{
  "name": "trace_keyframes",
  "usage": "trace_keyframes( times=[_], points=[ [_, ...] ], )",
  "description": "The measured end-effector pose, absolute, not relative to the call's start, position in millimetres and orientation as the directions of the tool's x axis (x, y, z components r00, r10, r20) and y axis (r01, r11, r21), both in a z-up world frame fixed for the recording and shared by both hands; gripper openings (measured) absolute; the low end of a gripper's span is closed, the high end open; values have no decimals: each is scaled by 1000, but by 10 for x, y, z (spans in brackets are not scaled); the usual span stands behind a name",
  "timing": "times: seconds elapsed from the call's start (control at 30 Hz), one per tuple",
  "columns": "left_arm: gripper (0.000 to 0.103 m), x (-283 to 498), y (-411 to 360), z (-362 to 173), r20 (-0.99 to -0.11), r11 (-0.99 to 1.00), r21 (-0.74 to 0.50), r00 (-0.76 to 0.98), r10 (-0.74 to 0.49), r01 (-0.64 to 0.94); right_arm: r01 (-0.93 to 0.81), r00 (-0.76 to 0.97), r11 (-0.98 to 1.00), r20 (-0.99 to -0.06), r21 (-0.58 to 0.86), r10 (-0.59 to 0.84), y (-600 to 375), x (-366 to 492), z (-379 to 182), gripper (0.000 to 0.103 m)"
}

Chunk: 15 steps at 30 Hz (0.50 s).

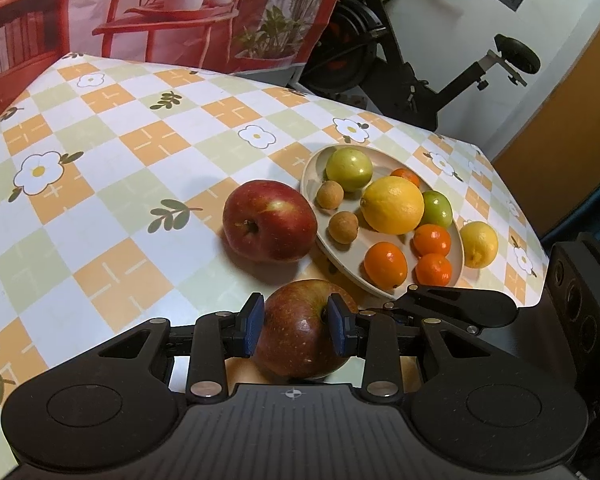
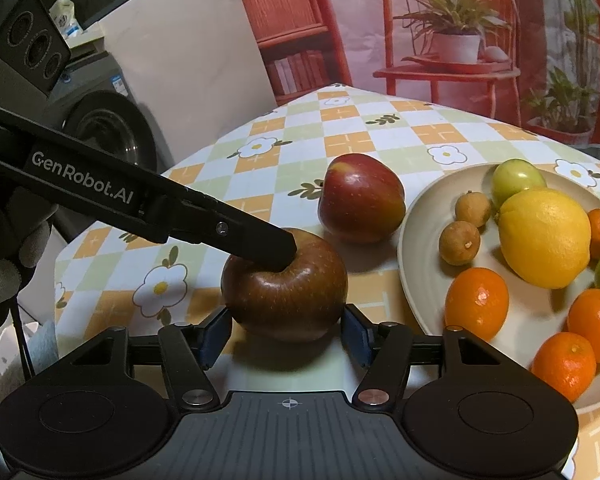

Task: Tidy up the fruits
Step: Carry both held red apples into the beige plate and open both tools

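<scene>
Red apples, I count two: my left hand-held gripper [image 1: 296,326] clamps one apple [image 1: 300,328] on the table [image 1: 100,200]; my right hand-held gripper [image 2: 286,332] stands open around it. The plate [image 1: 312,168] holds nine fruits.

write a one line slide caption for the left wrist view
Left gripper clamps a dark red apple on the checked tablecloth, beside a second apple and a plate of citrus.
</scene>
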<state>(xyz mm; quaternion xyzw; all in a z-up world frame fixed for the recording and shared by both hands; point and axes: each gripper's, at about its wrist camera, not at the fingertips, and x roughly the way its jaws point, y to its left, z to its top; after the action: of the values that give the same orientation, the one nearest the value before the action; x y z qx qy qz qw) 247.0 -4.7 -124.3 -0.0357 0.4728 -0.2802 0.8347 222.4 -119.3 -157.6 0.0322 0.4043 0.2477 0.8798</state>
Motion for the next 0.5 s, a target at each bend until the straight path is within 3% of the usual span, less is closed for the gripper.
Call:
trace_keyframes(
  times=[0.5],
  points=[
    [37, 2453, -583, -930, -743, 800, -282, 407, -532, 530, -357, 664, 906, -619, 229, 418, -1692, 2007, -1319, 56]
  ],
)
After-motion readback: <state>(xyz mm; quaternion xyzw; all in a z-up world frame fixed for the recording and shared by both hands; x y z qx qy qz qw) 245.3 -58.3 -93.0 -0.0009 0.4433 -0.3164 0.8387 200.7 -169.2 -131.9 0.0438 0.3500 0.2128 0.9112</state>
